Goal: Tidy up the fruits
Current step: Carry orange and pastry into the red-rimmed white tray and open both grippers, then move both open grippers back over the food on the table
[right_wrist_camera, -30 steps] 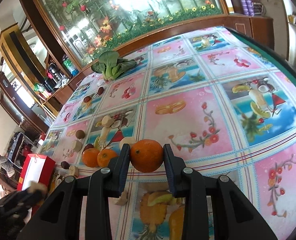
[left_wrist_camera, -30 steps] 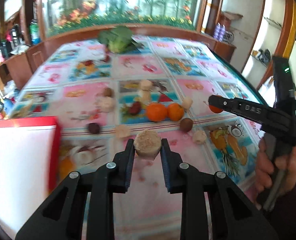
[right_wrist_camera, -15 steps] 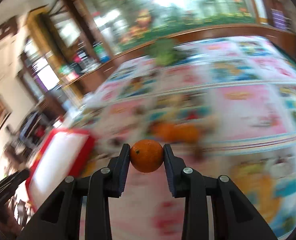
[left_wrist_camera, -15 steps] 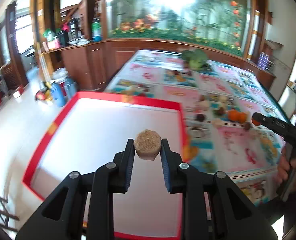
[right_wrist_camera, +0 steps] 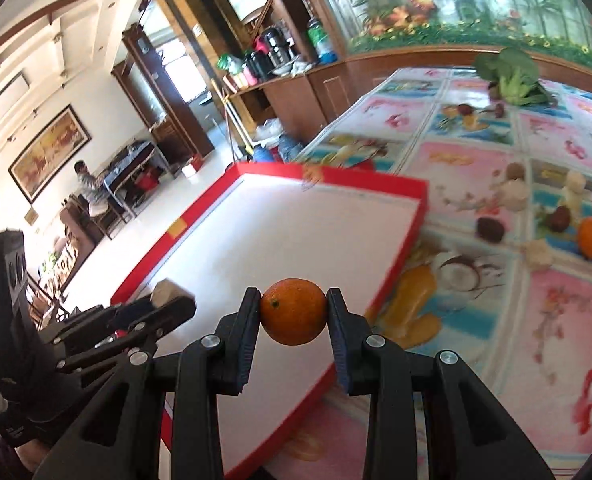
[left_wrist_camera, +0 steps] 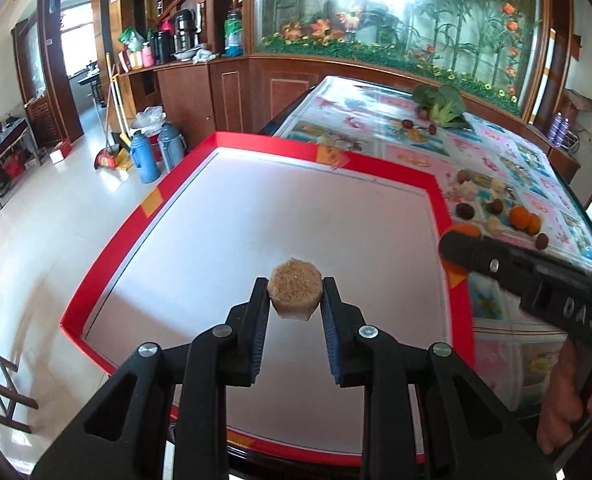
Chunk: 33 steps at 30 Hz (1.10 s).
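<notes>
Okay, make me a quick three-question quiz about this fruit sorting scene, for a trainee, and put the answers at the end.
1. True or false: the red-rimmed white tray already holds fruit.
2. Which gripper holds the round orange fruit? A) left gripper B) right gripper C) neither
3. Fill in: the left gripper is shut on a tan, rough-topped ____ piece.

Key:
1. False; its white floor shows bare in both views.
2. B; the right gripper is clamped on it, above the tray's near edge.
3. Cut; a stubby chunk I cannot identify further.
</notes>
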Tool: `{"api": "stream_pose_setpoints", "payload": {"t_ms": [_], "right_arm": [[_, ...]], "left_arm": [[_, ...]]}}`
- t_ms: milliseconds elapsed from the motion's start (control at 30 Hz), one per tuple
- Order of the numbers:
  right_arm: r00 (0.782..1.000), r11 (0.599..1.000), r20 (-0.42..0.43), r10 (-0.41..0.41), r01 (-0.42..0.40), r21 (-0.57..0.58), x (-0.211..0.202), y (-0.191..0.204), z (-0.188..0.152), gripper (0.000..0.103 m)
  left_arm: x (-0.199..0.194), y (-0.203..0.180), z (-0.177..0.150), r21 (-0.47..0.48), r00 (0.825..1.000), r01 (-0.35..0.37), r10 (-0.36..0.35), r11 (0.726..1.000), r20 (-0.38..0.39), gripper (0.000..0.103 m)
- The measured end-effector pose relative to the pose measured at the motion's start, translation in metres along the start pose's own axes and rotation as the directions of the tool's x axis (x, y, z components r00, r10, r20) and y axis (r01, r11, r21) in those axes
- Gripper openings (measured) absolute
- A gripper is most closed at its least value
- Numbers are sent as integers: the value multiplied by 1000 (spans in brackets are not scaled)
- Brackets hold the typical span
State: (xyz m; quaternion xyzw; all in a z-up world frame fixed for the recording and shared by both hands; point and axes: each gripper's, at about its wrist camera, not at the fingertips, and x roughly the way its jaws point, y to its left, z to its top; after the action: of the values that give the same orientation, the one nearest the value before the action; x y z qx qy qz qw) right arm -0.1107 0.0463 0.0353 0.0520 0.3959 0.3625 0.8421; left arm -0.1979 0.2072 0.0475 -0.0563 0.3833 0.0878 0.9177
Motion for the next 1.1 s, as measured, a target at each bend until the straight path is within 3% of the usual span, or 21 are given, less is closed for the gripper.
{"api": "stream_pose_setpoints", "payload": {"t_ms": [333, 467, 500, 567, 633, 1100], "right_arm": [[999, 997, -24, -30, 29, -67, 7, 20, -16, 34], [1000, 996, -10, -22, 21, -85, 5, 21, -18, 40], [1000, 996, -6, -20, 19, -87, 4, 22, -18, 41], [999, 995, 17, -28, 30, -92, 0, 21, -17, 52], [999, 996, 40, -32, 36, -87, -6, 19, -17, 54], [991, 998, 125, -55, 51, 32, -37, -20, -10, 54]], "left_arm": [[10, 9, -5, 2, 996, -87, 87, 996, -11, 28], [13, 8, -5, 5, 993, -117, 117, 993, -15, 28], [13, 8, -5, 9, 992, -129, 129, 992, -14, 31], [11, 7, -4, 13, 988, -155, 155, 988, -7, 48], [6, 6, -3, 17, 983, -181, 181, 983, 22, 67], [-10, -12, 12, 62, 972, -223, 217, 973, 93, 72]]}}
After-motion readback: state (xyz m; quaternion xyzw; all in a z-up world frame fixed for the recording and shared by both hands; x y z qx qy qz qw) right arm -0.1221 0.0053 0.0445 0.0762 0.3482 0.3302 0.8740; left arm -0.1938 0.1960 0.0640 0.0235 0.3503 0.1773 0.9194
